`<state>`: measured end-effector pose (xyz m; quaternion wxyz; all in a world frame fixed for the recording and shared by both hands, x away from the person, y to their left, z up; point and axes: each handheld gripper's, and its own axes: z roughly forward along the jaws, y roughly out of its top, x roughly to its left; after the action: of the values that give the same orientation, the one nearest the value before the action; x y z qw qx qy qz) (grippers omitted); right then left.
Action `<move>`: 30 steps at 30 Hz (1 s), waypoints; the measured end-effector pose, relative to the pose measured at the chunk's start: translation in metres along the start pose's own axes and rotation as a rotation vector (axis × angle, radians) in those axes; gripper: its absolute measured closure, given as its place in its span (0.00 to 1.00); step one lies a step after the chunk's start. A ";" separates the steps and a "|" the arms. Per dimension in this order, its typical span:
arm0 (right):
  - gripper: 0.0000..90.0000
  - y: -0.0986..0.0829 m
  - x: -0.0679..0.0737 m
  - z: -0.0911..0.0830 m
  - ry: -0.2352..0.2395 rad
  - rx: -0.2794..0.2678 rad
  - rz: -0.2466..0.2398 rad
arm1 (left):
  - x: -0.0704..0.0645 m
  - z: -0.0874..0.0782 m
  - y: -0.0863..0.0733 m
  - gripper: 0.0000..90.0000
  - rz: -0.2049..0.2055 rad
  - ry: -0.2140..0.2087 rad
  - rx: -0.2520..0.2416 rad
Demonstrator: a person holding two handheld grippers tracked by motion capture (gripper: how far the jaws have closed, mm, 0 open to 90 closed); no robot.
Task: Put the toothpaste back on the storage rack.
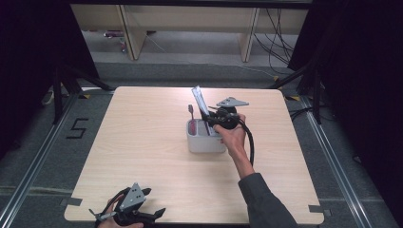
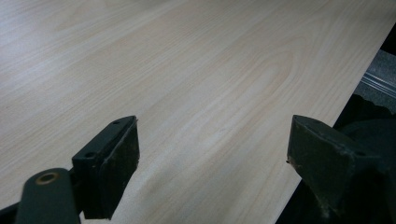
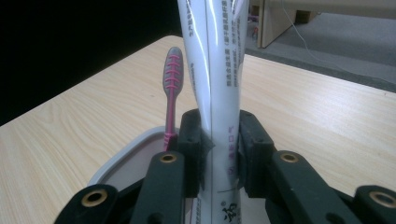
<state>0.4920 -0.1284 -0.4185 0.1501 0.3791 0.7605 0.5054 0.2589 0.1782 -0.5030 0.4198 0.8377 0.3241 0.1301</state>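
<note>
A white toothpaste tube with grey print stands upright, and my right gripper is shut on its lower part. In the high view the toothpaste tube rises out of a light grey holder box at the table's middle, with the right gripper over the box's right half. A pink and grey toothbrush stands in the box's left compartment, toothbrush head up. My left gripper rests at the table's near left edge. In its own view the left gripper is open over bare wood.
The light wooden table has dark floor with metal rails on both sides. Wooden furniture legs and cables stand beyond the far edge. Black stands flank the far corners.
</note>
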 end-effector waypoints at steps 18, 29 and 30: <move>0.83 -0.007 0.003 0.001 -0.014 0.070 -0.038 | -0.002 0.001 0.000 0.18 -0.011 -0.002 -0.005; 0.77 -0.007 0.004 -0.007 -0.009 0.027 -0.011 | -0.001 0.001 0.000 0.18 -0.002 -0.003 0.008; 0.73 -0.006 0.005 -0.008 0.006 0.028 -0.006 | -0.002 0.002 0.000 0.18 -0.002 -0.007 0.006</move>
<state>0.4812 -0.1315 -0.4194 0.1441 0.3772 0.7691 0.4954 0.2582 0.1763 -0.5042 0.4184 0.8391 0.3241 0.1257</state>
